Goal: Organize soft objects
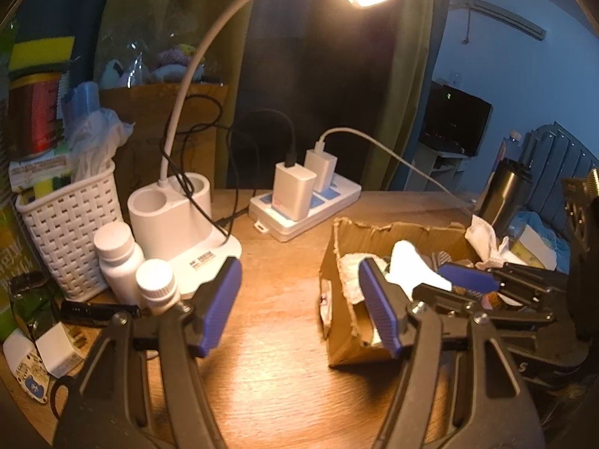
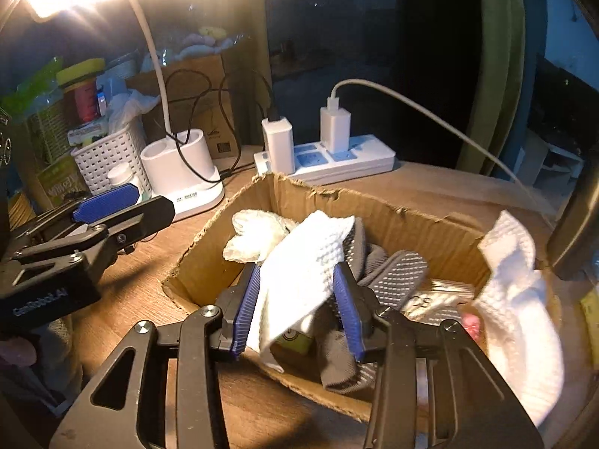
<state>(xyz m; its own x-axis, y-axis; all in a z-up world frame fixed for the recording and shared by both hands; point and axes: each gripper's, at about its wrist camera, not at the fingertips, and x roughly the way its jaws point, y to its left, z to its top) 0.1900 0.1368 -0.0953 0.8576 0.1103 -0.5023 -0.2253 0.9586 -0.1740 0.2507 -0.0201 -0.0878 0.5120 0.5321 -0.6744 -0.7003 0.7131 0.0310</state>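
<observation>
Right gripper (image 2: 295,308) clamps white cloth (image 2: 303,265) over cardboard box (image 2: 393,209); left gripper (image 1: 299,307) agape at 9 o'clock, idle; next, probably release.

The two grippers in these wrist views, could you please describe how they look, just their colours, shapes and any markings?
Both the left gripper and the right gripper are matte black, angular linkage frames with silver pivot screws and triangular cut-outs. Each finger carries a ribbed blue pad. Pale lettering runs along the left gripper's body in the right wrist view. No cables or sleeves show.
</observation>
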